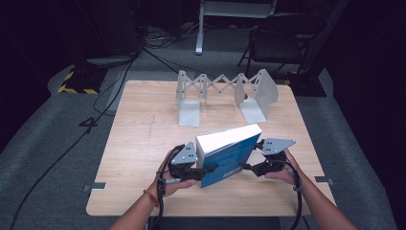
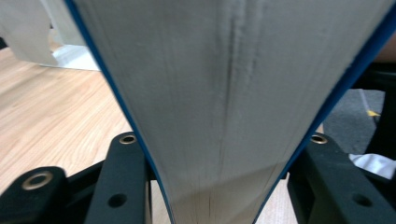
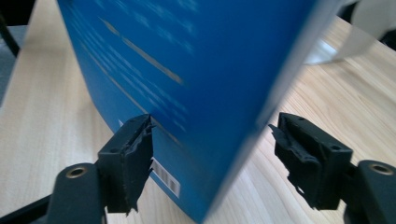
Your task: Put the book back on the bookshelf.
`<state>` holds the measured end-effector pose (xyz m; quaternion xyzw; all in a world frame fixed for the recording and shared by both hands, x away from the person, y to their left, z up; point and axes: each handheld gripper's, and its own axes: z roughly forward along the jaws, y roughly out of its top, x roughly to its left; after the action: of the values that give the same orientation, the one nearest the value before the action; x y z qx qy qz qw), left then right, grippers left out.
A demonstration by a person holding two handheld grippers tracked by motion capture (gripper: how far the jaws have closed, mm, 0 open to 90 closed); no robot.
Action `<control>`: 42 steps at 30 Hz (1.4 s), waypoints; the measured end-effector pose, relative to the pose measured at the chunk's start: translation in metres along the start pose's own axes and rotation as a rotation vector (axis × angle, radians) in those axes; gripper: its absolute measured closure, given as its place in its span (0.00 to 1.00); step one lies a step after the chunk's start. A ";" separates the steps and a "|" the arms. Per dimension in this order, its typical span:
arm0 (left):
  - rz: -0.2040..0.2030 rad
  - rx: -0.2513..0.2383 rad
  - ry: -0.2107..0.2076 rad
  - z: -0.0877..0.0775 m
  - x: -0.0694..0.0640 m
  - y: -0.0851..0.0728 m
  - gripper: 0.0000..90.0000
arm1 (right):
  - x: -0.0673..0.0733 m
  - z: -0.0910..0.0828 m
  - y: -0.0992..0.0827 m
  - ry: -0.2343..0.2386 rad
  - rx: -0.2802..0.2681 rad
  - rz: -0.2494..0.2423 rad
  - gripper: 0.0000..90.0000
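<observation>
A thick blue book is tilted up over the near middle of the wooden table. My left gripper is shut on its lower left corner. In the left gripper view the white page block runs up between the two jaws, which press on both blue covers. My right gripper is at the book's right edge. In the right gripper view the blue back cover with its barcode stands between the open jaws. One pad touches the cover, and the other pad stands a little apart from it.
A white extendable book rack with two upright end plates stands at the table's far side. Behind the table are a dark chair and cables on the grey floor. Bare tabletop lies to the left of the book.
</observation>
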<state>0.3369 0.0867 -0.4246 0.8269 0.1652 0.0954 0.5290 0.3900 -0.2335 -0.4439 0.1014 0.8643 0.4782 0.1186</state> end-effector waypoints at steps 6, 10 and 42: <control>0.041 0.054 0.055 -0.001 -0.004 -0.010 0.50 | 0.003 0.004 0.004 0.011 -0.006 -0.006 0.33; 0.046 0.080 0.077 0.000 -0.005 -0.016 0.43 | 0.001 0.003 0.003 0.026 -0.013 0.001 0.35; 0.098 0.111 0.177 -0.003 0.000 -0.024 0.37 | 0.031 -0.035 0.045 0.100 -0.119 -0.048 0.63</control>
<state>0.3313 0.0984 -0.4448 0.8504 0.1756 0.1845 0.4603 0.3529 -0.2297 -0.3909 0.0494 0.8413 0.5304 0.0923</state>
